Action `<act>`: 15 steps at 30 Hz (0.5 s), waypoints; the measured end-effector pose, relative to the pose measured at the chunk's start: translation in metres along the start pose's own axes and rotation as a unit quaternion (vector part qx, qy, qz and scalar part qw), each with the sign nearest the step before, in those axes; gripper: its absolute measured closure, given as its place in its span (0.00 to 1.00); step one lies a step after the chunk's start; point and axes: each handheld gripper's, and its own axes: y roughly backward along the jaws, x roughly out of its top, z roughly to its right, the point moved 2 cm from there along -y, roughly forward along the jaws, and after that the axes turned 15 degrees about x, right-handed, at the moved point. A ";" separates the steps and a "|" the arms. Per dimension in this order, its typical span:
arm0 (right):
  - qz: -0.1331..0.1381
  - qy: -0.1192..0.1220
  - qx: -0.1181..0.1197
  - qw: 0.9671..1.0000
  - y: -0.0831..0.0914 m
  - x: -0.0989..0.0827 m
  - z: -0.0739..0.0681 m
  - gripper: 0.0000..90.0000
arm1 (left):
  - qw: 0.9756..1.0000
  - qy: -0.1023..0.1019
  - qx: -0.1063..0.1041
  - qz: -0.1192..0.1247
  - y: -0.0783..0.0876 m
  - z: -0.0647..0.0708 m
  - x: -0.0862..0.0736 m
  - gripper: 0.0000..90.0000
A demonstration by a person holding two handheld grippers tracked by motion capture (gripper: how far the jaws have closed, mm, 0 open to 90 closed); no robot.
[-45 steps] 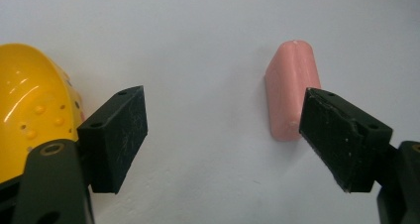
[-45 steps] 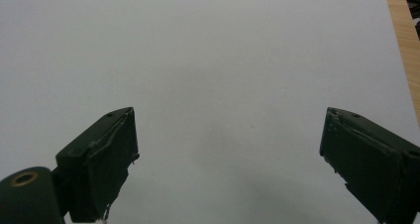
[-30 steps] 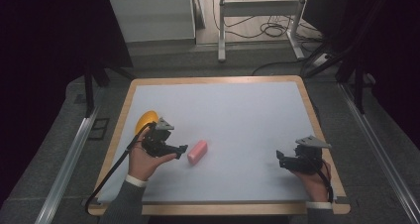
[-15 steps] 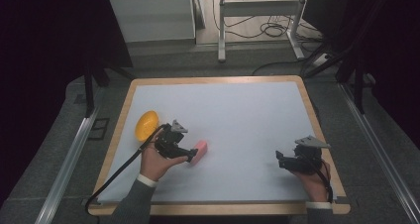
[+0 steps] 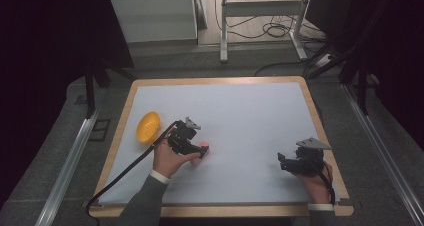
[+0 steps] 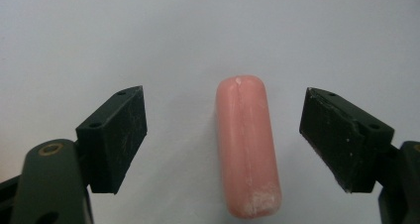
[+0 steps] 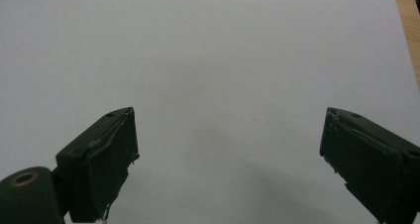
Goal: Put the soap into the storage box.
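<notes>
A pink sausage-shaped piece [image 6: 246, 147] lies on the white table sheet, lengthwise between the two black jaws of my left gripper [image 6: 225, 135]. The jaws stand wide open on either side and do not touch it. In the high view the left gripper [image 5: 192, 147] sits over the pink piece [image 5: 202, 148], left of the table's middle. A yellow bowl [image 5: 148, 126] rests just left of that hand. My right gripper [image 5: 284, 162] is held low at the table's right front, jaws open [image 7: 230, 149] over bare sheet.
The white sheet [image 5: 240, 111] covers a wooden-edged table [image 5: 215, 80]. The wood edge [image 7: 407, 21] shows at the far right in the right gripper view. A black cable [image 5: 120, 176] trails from the left gripper off the front left. Metal rails and a stand's legs lie beyond the table.
My left gripper has moved right, away from the yellow bowl, and now straddles the pink piece. The right gripper has stayed in place.
</notes>
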 end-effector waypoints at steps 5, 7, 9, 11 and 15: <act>-0.001 0.001 -0.001 1.000 0.000 0.000 0.000 0.08 | 1.000 -0.005 -0.001 -0.016 -0.008 0.004 -0.002 0.24; -0.001 0.001 0.000 1.000 0.000 0.000 0.000 0.08 | 1.000 -0.006 -0.002 -0.022 -0.012 0.007 -0.003 0.25; -0.001 0.001 -0.002 1.000 -0.001 0.000 0.000 0.08 | 1.000 -0.005 -0.001 -0.031 -0.016 0.008 -0.003 0.26; -0.002 -0.001 -0.003 1.000 -0.001 -0.001 0.000 0.08 | 0.999 -0.006 0.002 -0.036 -0.019 0.009 -0.004 0.28; -0.004 0.000 -0.003 1.000 -0.002 -0.001 0.000 0.08 | 0.999 -0.003 -0.002 -0.051 -0.026 0.011 -0.005 0.32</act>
